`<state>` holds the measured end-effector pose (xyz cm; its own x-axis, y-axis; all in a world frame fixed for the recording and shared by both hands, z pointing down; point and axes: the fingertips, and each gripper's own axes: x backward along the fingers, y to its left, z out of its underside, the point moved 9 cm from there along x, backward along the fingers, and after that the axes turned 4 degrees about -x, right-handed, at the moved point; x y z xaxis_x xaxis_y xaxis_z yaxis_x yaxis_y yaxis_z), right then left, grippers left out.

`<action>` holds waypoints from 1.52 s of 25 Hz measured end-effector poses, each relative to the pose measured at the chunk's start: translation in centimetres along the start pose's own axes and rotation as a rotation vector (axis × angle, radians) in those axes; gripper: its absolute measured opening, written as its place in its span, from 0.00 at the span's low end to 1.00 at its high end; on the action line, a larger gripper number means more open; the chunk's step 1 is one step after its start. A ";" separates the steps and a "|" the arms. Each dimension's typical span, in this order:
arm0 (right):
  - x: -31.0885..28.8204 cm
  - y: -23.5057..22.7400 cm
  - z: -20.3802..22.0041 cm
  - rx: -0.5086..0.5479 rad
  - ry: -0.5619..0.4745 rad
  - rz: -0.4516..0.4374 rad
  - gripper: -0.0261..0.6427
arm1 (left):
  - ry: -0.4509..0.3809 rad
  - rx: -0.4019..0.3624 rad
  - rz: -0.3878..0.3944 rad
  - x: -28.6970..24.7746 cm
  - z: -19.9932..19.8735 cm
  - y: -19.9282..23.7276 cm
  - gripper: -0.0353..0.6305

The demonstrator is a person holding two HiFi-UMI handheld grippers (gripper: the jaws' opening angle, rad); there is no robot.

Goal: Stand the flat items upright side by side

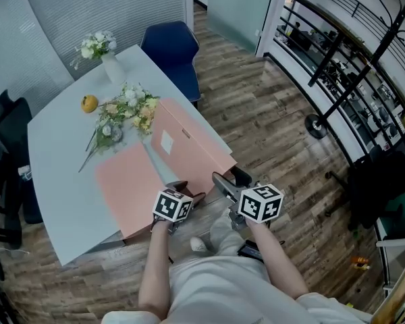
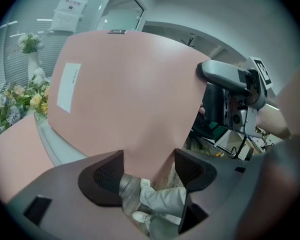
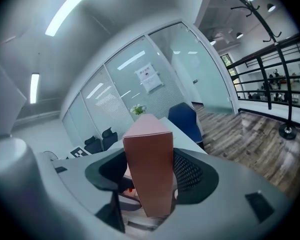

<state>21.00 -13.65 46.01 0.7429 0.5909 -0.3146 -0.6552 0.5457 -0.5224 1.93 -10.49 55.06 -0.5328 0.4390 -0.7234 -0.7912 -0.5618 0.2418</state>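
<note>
A pink flat box (image 1: 189,144) with a white label (image 1: 167,142) is tilted up on its long edge at the near right of the white table (image 1: 61,174). My right gripper (image 1: 229,179) is shut on its narrow near end; in the right gripper view the box's end (image 3: 147,169) fills the gap between the pads of the right gripper (image 3: 150,171). A second pink flat box (image 1: 128,184) lies flat to the left. My left gripper (image 1: 187,192) sits at the tilted box's lower corner. Its jaws (image 2: 147,171) stand wide, with the box face (image 2: 130,94) above them and not pinched.
Loose flowers (image 1: 125,113), an orange (image 1: 89,103) and a white vase of flowers (image 1: 104,52) sit farther back on the table. A blue chair (image 1: 172,49) stands behind it and a black chair (image 1: 10,120) at its left. A coat stand base (image 1: 317,123) and railing are at right.
</note>
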 end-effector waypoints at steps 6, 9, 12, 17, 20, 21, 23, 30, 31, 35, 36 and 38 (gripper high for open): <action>0.0 1.4 0.1 0.101 0.011 0.000 0.49 | -0.005 0.017 0.013 -0.1 0.3 0.1 0.53; 0.0 2.2 0.2 0.167 0.023 0.001 0.49 | 0.005 0.012 0.017 -0.3 0.3 0.0 0.53; -0.1 2.8 0.3 0.229 0.036 0.002 0.49 | 0.016 0.005 0.018 -0.6 0.2 0.1 0.53; 0.0 3.7 0.7 0.289 0.037 0.004 0.49 | 0.022 0.009 0.025 -0.8 0.4 0.0 0.53; 0.1 4.5 1.0 0.344 0.043 0.004 0.49 | 0.027 0.006 0.028 -0.7 0.5 0.0 0.53; 0.1 4.7 1.1 0.363 0.046 0.006 0.49 | 0.030 0.002 0.028 -0.8 0.5 0.0 0.53; 0.0 5.2 1.3 0.395 0.051 0.009 0.49 | 0.036 -0.006 0.029 -0.8 0.4 0.0 0.53; 0.0 5.3 1.5 0.404 0.057 0.018 0.49 | 0.032 -0.024 0.028 -0.8 0.6 0.0 0.53; 0.0 5.4 1.5 0.405 0.058 0.018 0.49 | 0.029 -0.022 0.029 -0.7 0.6 0.1 0.53; 0.1 5.6 1.5 0.414 0.070 0.013 0.49 | 0.008 -0.003 0.032 -0.2 0.6 0.3 0.53; 0.1 5.7 1.4 0.416 0.072 0.013 0.49 | 0.001 0.003 0.032 0.0 0.6 0.4 0.53; 0.1 5.7 1.3 0.420 0.074 0.015 0.49 | -0.012 0.014 0.032 0.2 0.7 0.6 0.53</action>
<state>17.14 -9.67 44.05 0.7307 0.5647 -0.3838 -0.6535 0.7411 -0.1538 1.11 -10.27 55.46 -0.5612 0.4300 -0.7072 -0.7781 -0.5654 0.2736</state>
